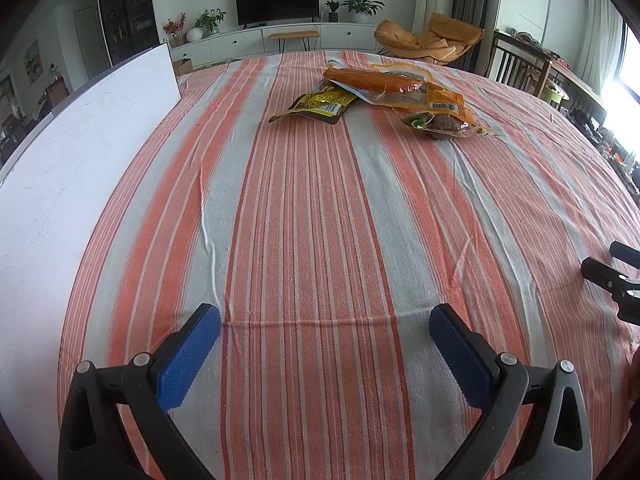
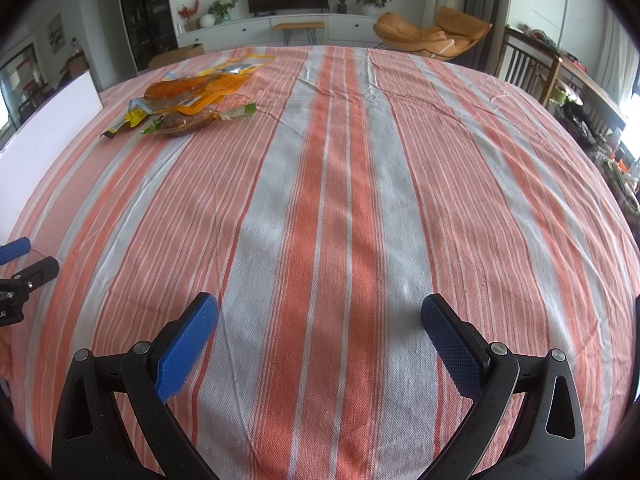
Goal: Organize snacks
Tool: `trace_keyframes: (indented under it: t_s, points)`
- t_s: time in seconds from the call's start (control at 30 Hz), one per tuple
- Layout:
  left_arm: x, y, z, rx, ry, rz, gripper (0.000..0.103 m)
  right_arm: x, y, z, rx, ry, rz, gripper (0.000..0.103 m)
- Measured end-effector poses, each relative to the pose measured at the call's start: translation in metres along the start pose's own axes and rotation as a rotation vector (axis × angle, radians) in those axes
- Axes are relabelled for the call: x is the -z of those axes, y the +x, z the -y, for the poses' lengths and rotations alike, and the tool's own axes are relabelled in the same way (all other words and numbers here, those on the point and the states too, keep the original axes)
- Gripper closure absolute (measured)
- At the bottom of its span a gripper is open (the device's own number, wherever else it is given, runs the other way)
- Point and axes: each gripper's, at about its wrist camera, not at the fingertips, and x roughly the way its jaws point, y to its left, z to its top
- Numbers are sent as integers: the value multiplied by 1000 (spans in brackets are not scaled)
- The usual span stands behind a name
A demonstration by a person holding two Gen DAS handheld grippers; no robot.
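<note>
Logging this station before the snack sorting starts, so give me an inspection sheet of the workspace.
Surface: striped tablecloth, orange and grey, lightly creased.
Job's things: snack packets in one overlapping pile at the far side; orange pack on top, yellow packet and clear packet at its edges.
Clutter: white board along the left edge.
Grippers: left gripper and right gripper open, holding nothing, short of the pile.
Cables: nothing seen.
Surroundings: television, potted plants, orange chair.
</note>
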Motion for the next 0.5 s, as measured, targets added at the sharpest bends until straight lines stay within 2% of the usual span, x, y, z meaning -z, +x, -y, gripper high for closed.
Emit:
trace_keyframes:
  t_s: [0.43, 0.5]
  points:
    - [0, 0, -1, 2, 2, 1, 0, 0, -1, 1, -8, 7, 3, 0]
    - [1, 1, 0, 16, 23, -21, 0, 0, -1, 1, -10, 8, 4, 0]
